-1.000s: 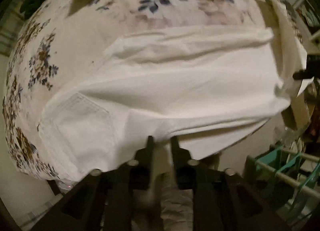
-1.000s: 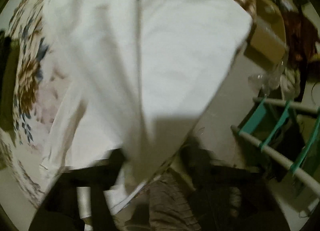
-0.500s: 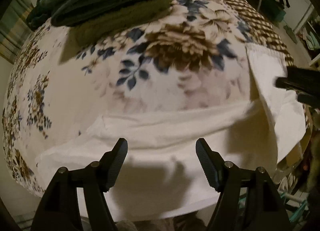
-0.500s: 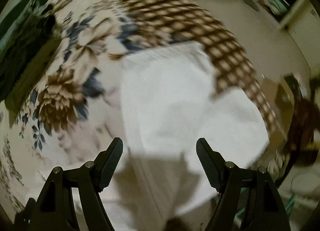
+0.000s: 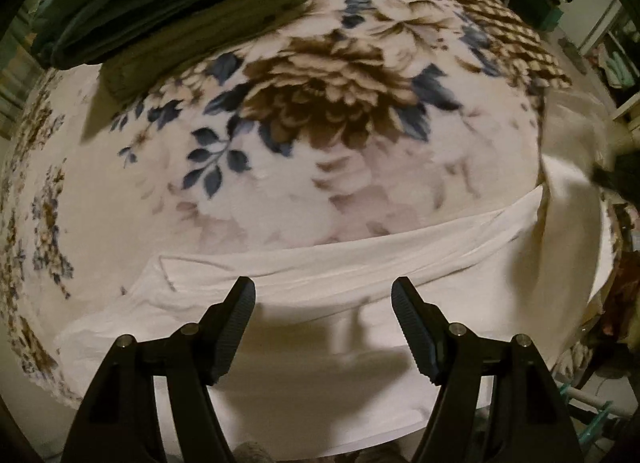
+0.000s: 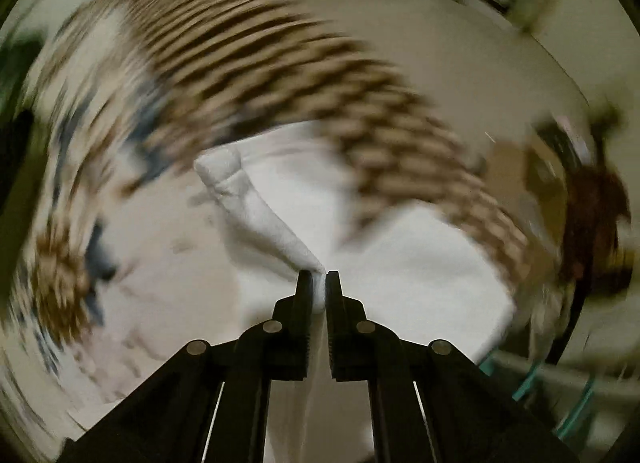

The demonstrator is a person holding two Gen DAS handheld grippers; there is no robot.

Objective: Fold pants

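Observation:
White pants [image 5: 328, 275] lie along the near edge of a floral blanket [image 5: 320, 115] on a bed. My left gripper [image 5: 323, 299] is open and empty, just above the pants' near part. My right gripper [image 6: 319, 277] is shut on the pants' hem [image 6: 256, 203] and lifts a fold of the white cloth; this view is blurred by motion. In the left wrist view the right gripper [image 5: 616, 175] shows as a dark blur at the right edge, with a raised part of the pants [image 5: 576, 199] below it.
A stack of folded green and olive clothes [image 5: 168, 11] lies at the far left of the bed. A brown checked border [image 5: 500, 23] runs along the blanket's far right. A teal drying rack [image 6: 568, 379] stands at the right beside the bed.
My left gripper opened, let go of the pants and moved in over the bed. My right gripper opened half a second ago, then shut on the hem and swung.

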